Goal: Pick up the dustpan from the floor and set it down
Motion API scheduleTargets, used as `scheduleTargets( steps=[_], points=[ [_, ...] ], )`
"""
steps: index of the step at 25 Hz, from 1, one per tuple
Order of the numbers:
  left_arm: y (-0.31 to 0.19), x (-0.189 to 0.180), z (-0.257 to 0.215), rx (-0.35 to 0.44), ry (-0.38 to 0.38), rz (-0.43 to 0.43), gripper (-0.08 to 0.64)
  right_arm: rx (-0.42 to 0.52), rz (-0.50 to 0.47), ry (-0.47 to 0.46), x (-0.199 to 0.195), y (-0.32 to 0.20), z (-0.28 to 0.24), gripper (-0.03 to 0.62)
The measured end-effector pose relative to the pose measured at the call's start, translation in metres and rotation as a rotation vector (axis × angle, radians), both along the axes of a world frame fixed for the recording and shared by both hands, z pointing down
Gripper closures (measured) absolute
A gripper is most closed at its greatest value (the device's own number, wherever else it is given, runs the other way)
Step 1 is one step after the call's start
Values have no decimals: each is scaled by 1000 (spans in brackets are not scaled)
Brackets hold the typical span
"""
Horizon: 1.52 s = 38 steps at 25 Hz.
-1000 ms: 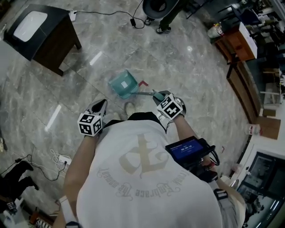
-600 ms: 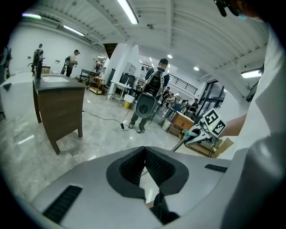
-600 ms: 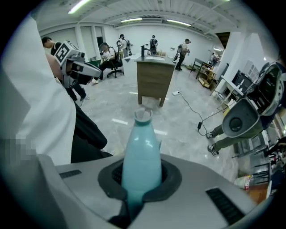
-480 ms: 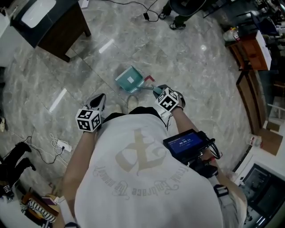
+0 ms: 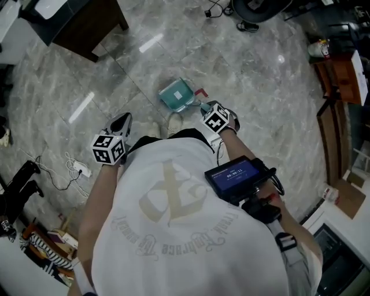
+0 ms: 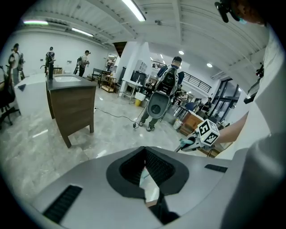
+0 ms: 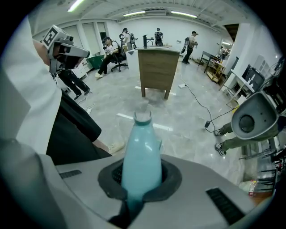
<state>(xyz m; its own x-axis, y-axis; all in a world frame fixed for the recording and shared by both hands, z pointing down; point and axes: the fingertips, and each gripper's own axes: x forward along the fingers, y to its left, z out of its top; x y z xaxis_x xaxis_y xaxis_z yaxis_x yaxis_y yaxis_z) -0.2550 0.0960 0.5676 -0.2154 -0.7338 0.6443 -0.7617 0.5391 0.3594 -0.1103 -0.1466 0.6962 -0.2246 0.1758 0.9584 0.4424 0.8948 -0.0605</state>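
Observation:
A teal dustpan (image 5: 176,94) hangs low over the grey marble floor (image 5: 243,75), pan end away from me, with a small red piece (image 5: 200,92) beside it. My right gripper (image 5: 204,108) points steeply down and is shut on its handle. In the right gripper view the teal handle (image 7: 140,147) runs out from between the black pads of the right gripper (image 7: 140,173). Whether the pan touches the floor I cannot tell. My left gripper (image 5: 122,120) hangs at my left side, shut and holding nothing. Its pads meet in the left gripper view (image 6: 145,172).
A dark wooden cabinet (image 5: 87,20) stands at the far left. Cables and a power strip (image 5: 78,169) lie on the floor to my left. Wooden furniture (image 5: 341,75) lines the right side. A wheeled machine base (image 5: 254,7) and several people are farther off.
My right gripper has sunk toward the floor with the dustpan still in it, and the pan looks smaller and farther from my head. The left gripper has stayed at my side.

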Motion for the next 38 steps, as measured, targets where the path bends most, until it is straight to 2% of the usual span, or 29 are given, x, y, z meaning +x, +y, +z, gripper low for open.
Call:
scheduleTargets(
  steps=[6, 16, 25, 33, 38],
  points=[
    [3, -5, 5, -28, 11, -76, 549, -6, -42, 26, -28, -13, 32, 568],
    [33, 33, 3, -63, 26, -193, 549, 17, -71, 5, -41, -9, 53, 568],
    [42, 54, -9, -90, 19, -231, 548, 30, -65, -26, -37, -12, 73, 568],
    [40, 62, -13, -93, 15, -229, 549, 37, -109, -42, -26, 7, 77, 566],
    [35, 65, -8, -90, 28, -212, 549, -22, -63, -51, -26, 15, 75, 563]
  ],
)
